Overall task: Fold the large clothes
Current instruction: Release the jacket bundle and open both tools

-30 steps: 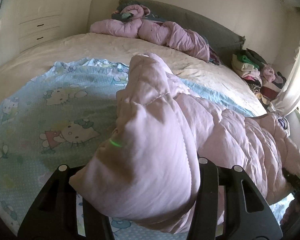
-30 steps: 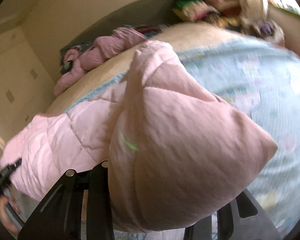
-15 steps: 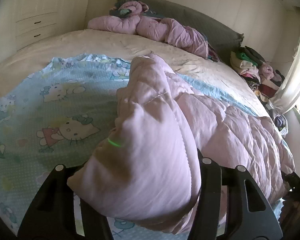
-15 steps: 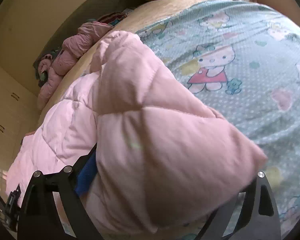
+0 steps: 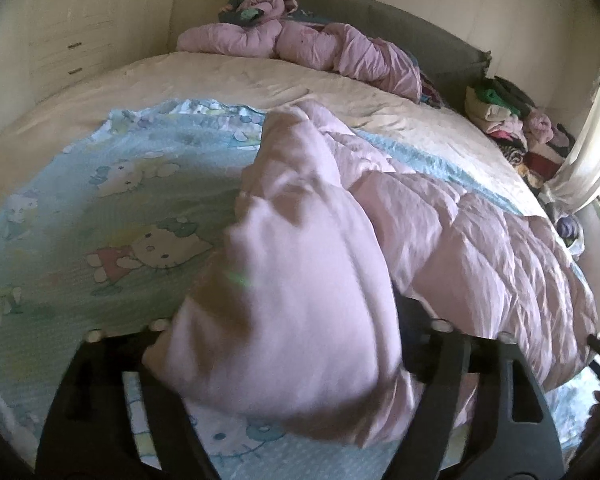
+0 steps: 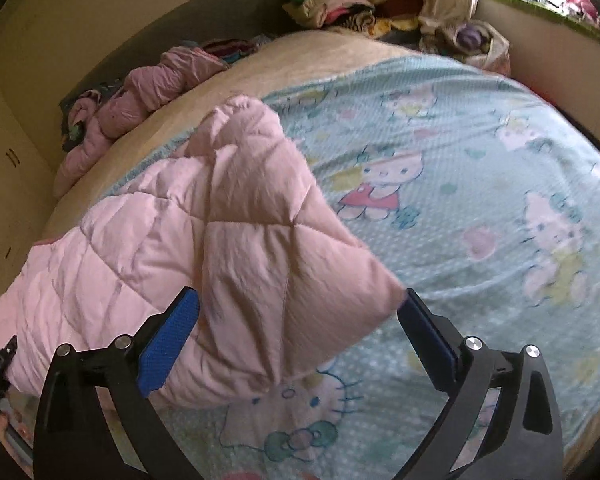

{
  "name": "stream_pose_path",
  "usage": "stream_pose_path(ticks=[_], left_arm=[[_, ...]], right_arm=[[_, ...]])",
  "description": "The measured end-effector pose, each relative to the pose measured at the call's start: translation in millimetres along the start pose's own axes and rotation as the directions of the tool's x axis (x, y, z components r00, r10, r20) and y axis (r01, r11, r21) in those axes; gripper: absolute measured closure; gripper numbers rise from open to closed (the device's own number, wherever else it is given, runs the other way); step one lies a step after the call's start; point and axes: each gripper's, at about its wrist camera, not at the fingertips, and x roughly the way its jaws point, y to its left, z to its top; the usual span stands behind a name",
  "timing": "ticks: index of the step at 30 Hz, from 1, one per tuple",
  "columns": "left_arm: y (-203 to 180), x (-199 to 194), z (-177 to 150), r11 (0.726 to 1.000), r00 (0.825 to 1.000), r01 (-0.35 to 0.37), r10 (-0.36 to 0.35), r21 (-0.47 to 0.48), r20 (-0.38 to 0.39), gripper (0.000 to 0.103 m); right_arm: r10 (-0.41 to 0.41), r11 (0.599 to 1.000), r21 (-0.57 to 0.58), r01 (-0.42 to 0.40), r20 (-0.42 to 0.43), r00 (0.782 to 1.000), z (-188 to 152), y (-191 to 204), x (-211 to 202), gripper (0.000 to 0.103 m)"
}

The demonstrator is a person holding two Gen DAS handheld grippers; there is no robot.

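On the left, my left gripper has its jaws opening around a corner of the pink coat. The bunched corner sits between the fingers, but from this blurred view I cannot tell whether either pad presses on it; I judge the grip is being let go. The coat lies on the near part of the bed, on top of a blue cartoon sheet that I take to be spread there as a clean folding surface. From my left corner the coat's quilted body runs off to the right, with a raised peak at its far edge where the cloth has been doubled over.

Through the right camera, my right gripper is opening too, nearly as wide as it goes. The other coat corner rests between the blue pads, brushing the right one at most, so nothing is clamped. Both corners being down near me suggests I have laid one fold and am releasing it to settle flat.

Far off, a second pink garment is heaped by the headboard, and a pile of folded clothes sits at the far right, well apart from my work.
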Motion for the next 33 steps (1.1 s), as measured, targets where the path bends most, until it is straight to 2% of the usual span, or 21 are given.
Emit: stream_pose_path(ticks=[1,2,3,10,16,20,27,33], left_arm=[[-1,-2,-2,1.0,1.0,-0.014,0.014,0.008,0.003,0.015],[-4,-9,-3,0.998,0.998,-0.056,0.055,0.025,0.027,0.01],[-4,-14,-5,0.997,0.996,-0.076,0.075,0.031,0.047,0.009],[-11,-65,-9,0.996,0.991,-0.069,0.063,0.051,0.119,0.009],[-23,-113,-23,0.997,0.984,-0.033,0.02,0.068,0.176,0.009],[-33,-132,-36,0.995,0.981,-0.033,0.015,0.089,0.194,0.009],[-50,-154,-62,0.994,0.982,0.013,-0.033,0.106,0.188,0.009],[-63,-161,-83,0.992,0.984,0.002,-0.025,0.128,0.175,0.009]], right_arm=[[-0.001,1.0,-0.009,0.001,0.016,1.0,0,0,-7,0.004],[-0.003,1.0,-0.02,0.003,0.03,1.0,-1,1,-13,0.004],[-0.001,0.999,-0.033,0.002,0.045,0.999,0,2,-18,0.004],[0.068,0.979,-0.2,-0.035,0.159,0.985,-9,29,-73,0.004],[0.152,0.951,-0.296,-0.089,0.195,0.969,-22,53,-114,0.004],[0.193,0.941,-0.318,-0.12,0.208,0.959,-33,60,-131,0.004],[0.252,0.912,-0.378,-0.161,0.205,0.946,-52,68,-148,0.004],[0.273,0.898,-0.401,-0.182,0.183,0.944,-71,69,-153,0.004]])
